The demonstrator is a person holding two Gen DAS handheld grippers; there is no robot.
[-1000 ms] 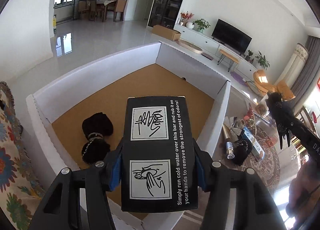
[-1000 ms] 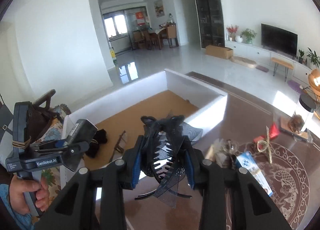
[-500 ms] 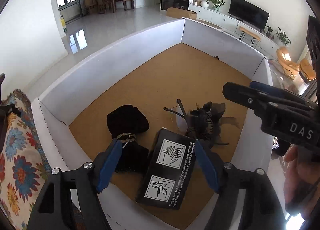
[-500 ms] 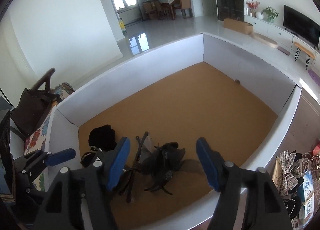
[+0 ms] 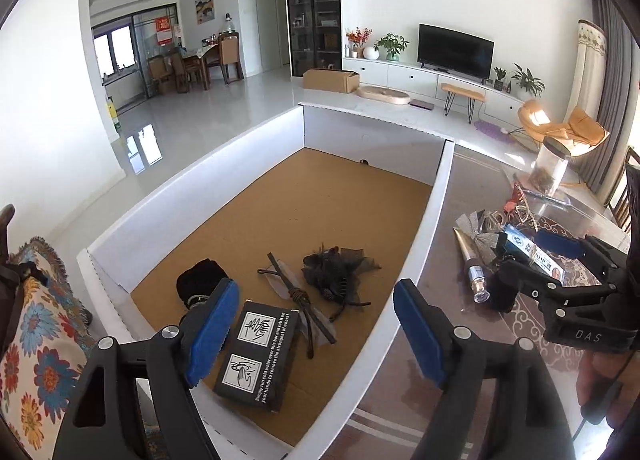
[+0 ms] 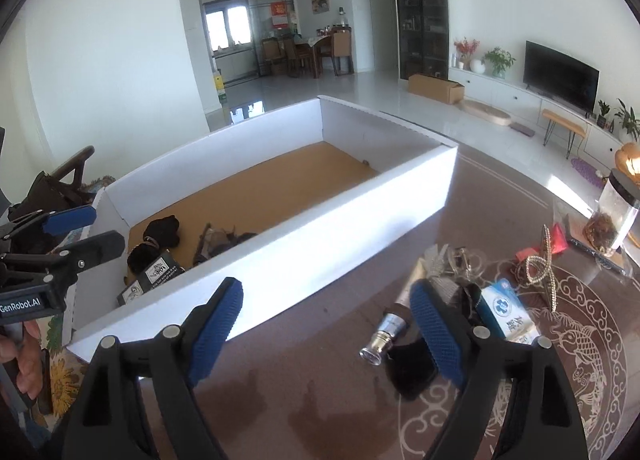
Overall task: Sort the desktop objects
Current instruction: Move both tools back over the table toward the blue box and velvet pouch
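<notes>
A white-walled box (image 5: 224, 148) with a brown floor holds a black printed box (image 5: 256, 356), a black hair claw (image 5: 340, 272), a dark hair stick (image 5: 300, 300) and black scrunchies (image 5: 200, 284). My left gripper (image 5: 312, 332) is open and empty above the box's near end. My right gripper (image 6: 328, 324) is open and empty over the brown table, right of the box wall (image 6: 320, 228). Near it lie a silver-tipped tube (image 6: 384, 336), a black pouch (image 6: 412, 368) and a blue-white carton (image 6: 504, 312).
More clutter lies on the table (image 6: 320, 400) to the right: a gold hair clip (image 6: 540, 260), a red item (image 6: 556, 240) and a clear jar with a black lid (image 6: 612, 216). A floral cloth (image 5: 28, 332) lies left of the box.
Both grippers let go of their loads into the box, the left the printed box, the right the hair claw. Both have pulled back; the right now hovers over the table.
</notes>
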